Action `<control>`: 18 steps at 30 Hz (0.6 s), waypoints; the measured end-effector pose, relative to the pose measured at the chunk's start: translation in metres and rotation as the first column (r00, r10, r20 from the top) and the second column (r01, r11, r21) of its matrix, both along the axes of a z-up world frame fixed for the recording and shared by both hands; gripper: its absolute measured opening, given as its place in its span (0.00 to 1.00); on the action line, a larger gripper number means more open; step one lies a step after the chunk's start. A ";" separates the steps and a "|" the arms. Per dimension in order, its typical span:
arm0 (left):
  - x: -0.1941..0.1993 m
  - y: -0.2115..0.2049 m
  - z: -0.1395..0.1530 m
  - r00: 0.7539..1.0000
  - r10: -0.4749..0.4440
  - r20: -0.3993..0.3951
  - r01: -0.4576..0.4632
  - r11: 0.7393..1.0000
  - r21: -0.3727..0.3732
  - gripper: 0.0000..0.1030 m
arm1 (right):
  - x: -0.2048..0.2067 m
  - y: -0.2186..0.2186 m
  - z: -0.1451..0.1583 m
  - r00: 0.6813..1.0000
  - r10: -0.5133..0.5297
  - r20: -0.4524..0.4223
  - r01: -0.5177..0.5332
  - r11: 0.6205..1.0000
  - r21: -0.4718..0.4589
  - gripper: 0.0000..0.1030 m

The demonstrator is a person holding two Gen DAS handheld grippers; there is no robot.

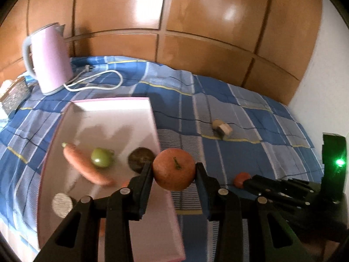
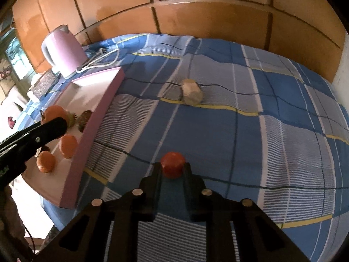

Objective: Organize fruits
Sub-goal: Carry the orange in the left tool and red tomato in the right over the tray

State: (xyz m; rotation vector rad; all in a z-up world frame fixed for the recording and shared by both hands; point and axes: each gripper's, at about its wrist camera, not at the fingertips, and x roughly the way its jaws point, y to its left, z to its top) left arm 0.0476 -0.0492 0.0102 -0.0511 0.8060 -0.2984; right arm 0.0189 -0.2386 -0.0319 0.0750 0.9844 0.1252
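Observation:
My left gripper [image 1: 174,167] is shut on a large orange [image 1: 173,169] and holds it above the right rim of the pink tray [image 1: 122,113]. The tray holds a carrot [image 1: 85,166], a green fruit [image 1: 100,157], a dark round fruit [image 1: 140,159] and a grey round thing [image 1: 62,204]. In the right wrist view the tray [image 2: 87,135] also shows two small orange fruits [image 2: 68,145]. My right gripper [image 2: 173,168] is shut on a small red fruit [image 2: 173,163], low over the blue checked cloth; this fruit also shows in the left wrist view [image 1: 241,179].
A pink kettle [image 1: 49,59] with a white cord [image 1: 98,80] stands behind the tray. A beige lumpy object [image 2: 191,91] lies on the cloth [image 2: 250,131] farther back. A wooden panel wall [image 1: 174,21] closes the far side. A glittery box [image 1: 15,93] sits at the left.

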 end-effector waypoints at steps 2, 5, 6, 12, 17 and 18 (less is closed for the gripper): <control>0.001 0.006 0.000 1.000 0.013 -0.002 -0.013 1.000 -0.007 0.38 | 0.000 0.005 0.002 1.000 0.013 0.006 -0.013 1.000 -0.008 0.18; 0.000 0.012 0.000 1.000 0.025 0.000 -0.025 1.000 -0.008 0.38 | 0.001 0.007 -0.001 1.000 0.014 0.002 -0.014 1.000 -0.020 0.17; 0.000 0.013 -0.001 1.000 0.026 -0.005 -0.026 1.000 -0.009 0.38 | 0.001 0.006 -0.002 1.000 0.009 -0.002 -0.009 1.000 -0.020 0.15; -0.001 0.011 -0.006 1.000 0.019 -0.017 -0.020 1.000 -0.015 0.38 | 0.000 -0.009 -0.008 0.999 -0.031 -0.013 0.031 1.000 -0.004 0.14; 0.000 0.006 -0.010 1.000 0.010 -0.028 -0.011 1.000 -0.024 0.38 | -0.002 -0.029 -0.016 0.998 -0.053 -0.041 0.057 0.993 0.105 0.18; 0.000 0.005 -0.011 0.999 0.008 -0.031 -0.008 1.000 -0.025 0.38 | -0.003 -0.031 -0.017 0.998 -0.049 -0.041 0.053 0.992 0.115 0.26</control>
